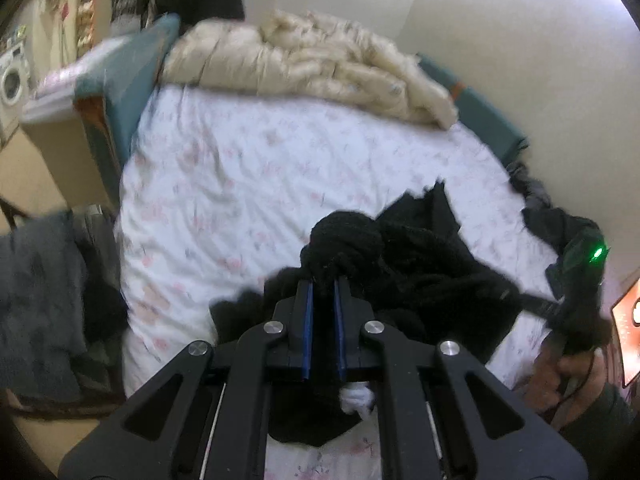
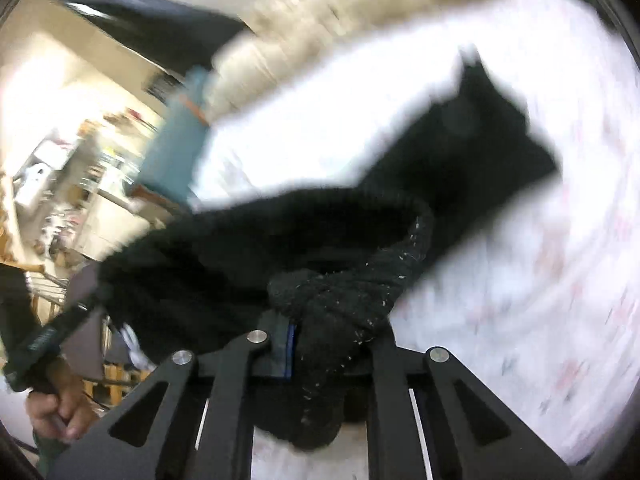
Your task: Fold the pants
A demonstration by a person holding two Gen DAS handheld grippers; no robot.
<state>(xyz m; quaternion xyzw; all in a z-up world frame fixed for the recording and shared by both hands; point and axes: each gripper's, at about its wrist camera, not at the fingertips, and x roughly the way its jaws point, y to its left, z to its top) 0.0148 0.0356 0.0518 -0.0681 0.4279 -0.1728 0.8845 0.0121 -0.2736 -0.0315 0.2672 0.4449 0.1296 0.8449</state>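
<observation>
Both grippers clamped on black pants (image 1: 420,264), bunched near edge of floral-sheeted bed (image 1: 240,184): left gripper (image 1: 323,280) pinches a fold, right gripper (image 2: 320,320) grips thick waistband.

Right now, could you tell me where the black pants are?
The black pants hang bunched over the near part of the floral bed sheet, clamped in the left gripper and the right gripper.

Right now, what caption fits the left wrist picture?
Left gripper shut on black pants above the flowery bed sheet.
</observation>
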